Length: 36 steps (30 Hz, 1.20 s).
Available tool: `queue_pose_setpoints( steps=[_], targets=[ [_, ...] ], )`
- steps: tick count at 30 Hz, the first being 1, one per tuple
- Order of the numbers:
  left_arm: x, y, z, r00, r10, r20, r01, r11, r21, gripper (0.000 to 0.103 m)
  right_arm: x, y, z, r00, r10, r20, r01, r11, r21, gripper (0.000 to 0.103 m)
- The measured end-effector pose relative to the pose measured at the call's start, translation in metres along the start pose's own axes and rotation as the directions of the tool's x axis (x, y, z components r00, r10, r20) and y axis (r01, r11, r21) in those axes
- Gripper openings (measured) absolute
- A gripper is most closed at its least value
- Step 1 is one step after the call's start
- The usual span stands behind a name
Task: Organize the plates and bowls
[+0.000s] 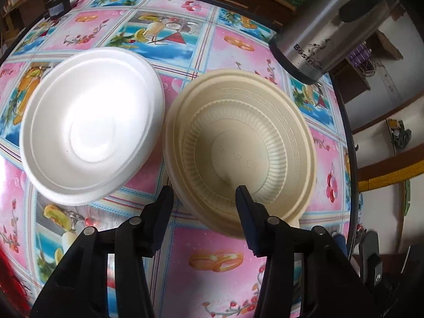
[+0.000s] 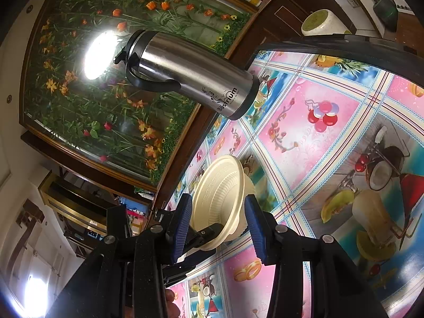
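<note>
On the desk point(image 1: 217, 262) 2 bowls sit side by side, close but apart: in the left wrist view the foam bowl point(image 1: 91, 124) lies to the left and the ribbed bowl point(image 1: 239, 153) to the right; the flask point(image 1: 328, 26) stands behind the ribbed bowl, near the desk's far right edge; the left gripper point(image 1: 204, 194) straddles the ribbed bowl's near rim, 1 of its fingers point(image 1: 245, 198) inside the bowl and the other outside; the right gripper point(image 2: 217, 213) sits near that bowl.
</note>
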<state>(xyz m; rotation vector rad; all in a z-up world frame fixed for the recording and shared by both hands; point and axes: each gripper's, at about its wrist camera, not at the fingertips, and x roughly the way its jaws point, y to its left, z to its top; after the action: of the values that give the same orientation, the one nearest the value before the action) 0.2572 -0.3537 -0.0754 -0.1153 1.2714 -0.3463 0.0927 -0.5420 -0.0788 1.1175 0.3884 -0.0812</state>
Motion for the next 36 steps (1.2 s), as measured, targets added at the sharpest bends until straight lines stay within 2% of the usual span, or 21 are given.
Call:
queue_pose_setpoints(
  steps=[7,9,13,15,18,21,26,29,36],
  targets=[
    [-0.046,0.021,-0.023,1.000,-0.001,-0.024,0.003,0.996,0.094,0.047,0.002,0.009,-0.005,0.999,0.034,-0.033,-0.035,0.999,-0.032,0.044],
    [-0.066,0.036,-0.029,0.999,-0.015,-0.030,0.019,0.993,0.120,0.047,0.002,0.016,-0.010,0.998,0.040,-0.047,-0.043,0.997,-0.067,0.044],
    [-0.100,0.080,-0.039,0.998,-0.023,-0.057,0.029,0.992,0.119,0.056,0.002,0.031,-0.023,0.997,0.040,-0.063,-0.049,0.988,-0.149,0.044],
    [-0.116,0.106,-0.032,1.000,0.008,-0.025,-0.005,0.996,0.088,0.056,0.003,0.036,-0.028,0.993,0.075,-0.092,-0.088,0.984,-0.152,0.044],
    [-0.129,0.137,-0.002,0.993,0.081,0.081,-0.082,0.996,0.017,0.059,0.008,0.042,-0.038,0.980,0.129,-0.152,-0.150,0.979,-0.136,0.045],
    [-0.119,0.163,0.031,0.978,0.163,0.134,-0.157,0.986,-0.052,0.060,0.017,0.052,-0.056,0.950,0.193,-0.246,-0.225,0.968,-0.108,0.046],
    [-0.076,0.172,0.060,0.982,0.169,0.081,-0.162,0.982,-0.094,0.060,0.040,0.065,-0.092,0.890,0.224,-0.398,-0.290,0.950,-0.114,0.046],
    [-0.057,0.163,0.062,0.989,0.134,0.060,-0.129,0.988,-0.084,0.060,0.049,0.063,-0.100,0.879,0.198,-0.434,-0.275,0.954,-0.122,0.046],
    [-0.034,0.151,0.051,0.996,0.084,-0.006,-0.084,0.993,-0.079,0.059,0.044,0.057,-0.097,0.899,0.166,-0.404,-0.240,0.961,-0.139,0.046]
  ],
)
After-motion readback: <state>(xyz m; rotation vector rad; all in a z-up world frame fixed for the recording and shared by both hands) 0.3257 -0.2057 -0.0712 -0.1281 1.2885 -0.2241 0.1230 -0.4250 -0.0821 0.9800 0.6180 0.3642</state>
